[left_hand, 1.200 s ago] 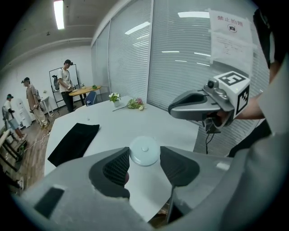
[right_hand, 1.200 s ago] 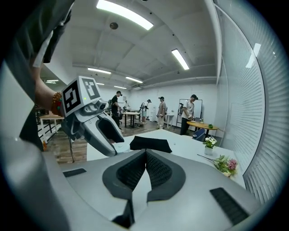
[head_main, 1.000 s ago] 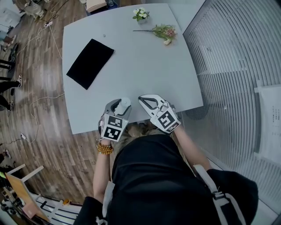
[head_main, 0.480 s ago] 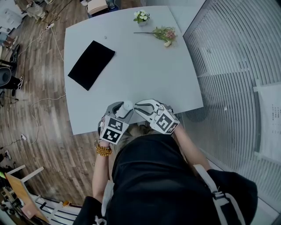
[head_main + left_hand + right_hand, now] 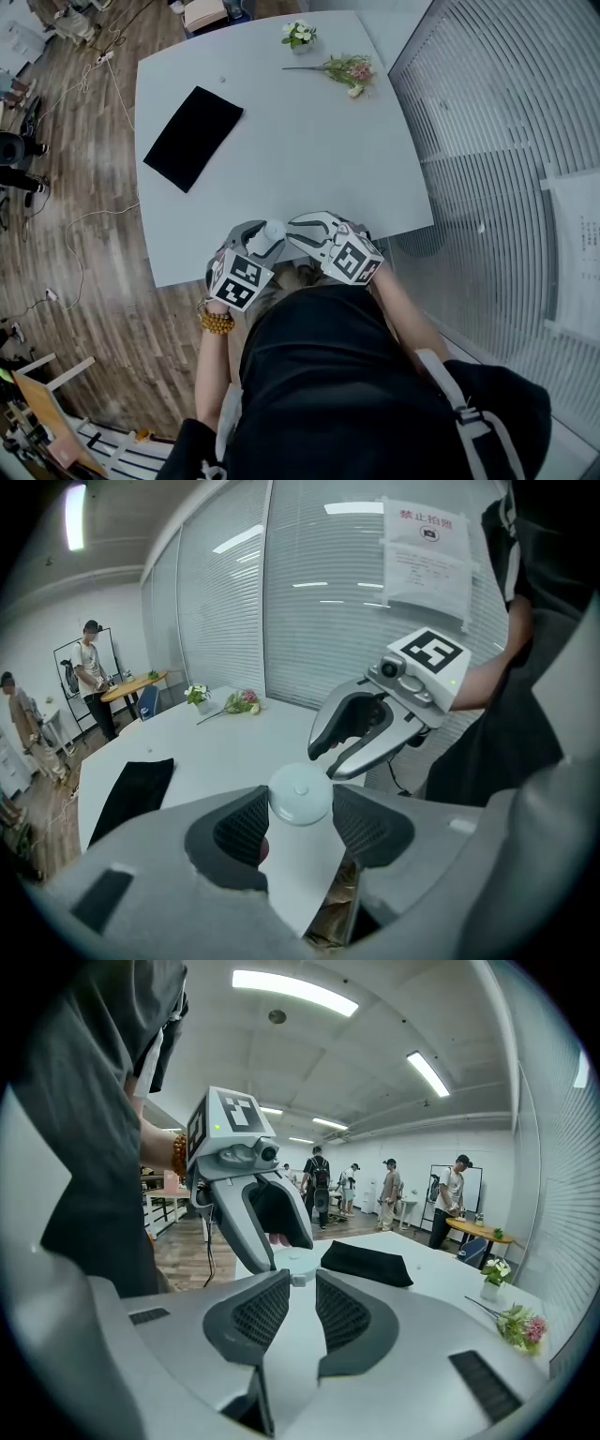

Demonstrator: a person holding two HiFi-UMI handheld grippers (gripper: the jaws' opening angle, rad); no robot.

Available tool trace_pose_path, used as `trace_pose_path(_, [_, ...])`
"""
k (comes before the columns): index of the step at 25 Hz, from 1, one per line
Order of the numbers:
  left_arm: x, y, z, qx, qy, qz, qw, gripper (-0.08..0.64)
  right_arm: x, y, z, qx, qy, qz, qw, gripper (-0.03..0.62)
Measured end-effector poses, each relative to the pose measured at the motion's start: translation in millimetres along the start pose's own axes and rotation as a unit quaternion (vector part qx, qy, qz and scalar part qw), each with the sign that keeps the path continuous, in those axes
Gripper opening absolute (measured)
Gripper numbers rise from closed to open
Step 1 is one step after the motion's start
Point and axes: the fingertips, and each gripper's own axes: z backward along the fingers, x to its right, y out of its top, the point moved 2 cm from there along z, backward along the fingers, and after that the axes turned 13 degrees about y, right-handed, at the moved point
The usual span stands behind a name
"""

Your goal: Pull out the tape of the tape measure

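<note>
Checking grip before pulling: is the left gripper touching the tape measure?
Touching: the left gripper view shows both pads pressed against the tape measure.

left gripper (image 5: 259, 236): clamped on tape measure (image 5: 273, 231) | right gripper (image 5: 292, 232): jaws narrowly apart, tips facing left gripper

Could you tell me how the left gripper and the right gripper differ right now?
The left gripper has its fingers closed on the round white tape measure; the right gripper has its fingers slightly apart, gripping nothing. The left gripper points away from the person; the right gripper is turned sideways, tips toward the tape measure. Both hover at the table's near edge.
</note>
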Motion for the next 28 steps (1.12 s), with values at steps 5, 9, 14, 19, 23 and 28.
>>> trace_pose_path(5, [0.9, -0.2, 1.3, 0.001, -0.008, -0.011, 0.9999, 0.225, -7.2, -1.5, -1.6, 0.006, 0.025, -0.008, 1.000, 0.065])
trace_pose_path(9, [-0.1, -2.2, -2.4, -0.006, -0.004, -0.011, 0.9999, 0.225, -9.0, -3.5, 0.2, 0.003, 0.034, -0.010, 0.999, 0.080])
trace_pose_path(14, [-1.8, -4.3, -5.2, -0.010, -0.002, -0.005, 0.9999, 0.225, -9.5, -10.3, 2.9, -0.004, 0.036, -0.016, 0.999, 0.067])
trace_pose_path(19, [0.2, -3.8, -5.7, -0.010, -0.007, -0.009, 0.9999, 0.225, -7.9, -10.4, -3.4, -0.006, 0.029, -0.015, 0.999, 0.077])
trace_pose_path(23, [1.1, -3.8, -6.7, -0.008, -0.009, -0.008, 0.9999, 0.225, -8.7, -12.2, -8.0, -0.015, 0.026, -0.011, 1.000, 0.057])
trace_pose_path(28, [-1.0, -2.9, -7.0, -0.008, -0.005, -0.003, 1.0000, 0.225, -5.4, -12.2, -8.3, -0.017, 0.013, -0.009, 1.000, 0.046])
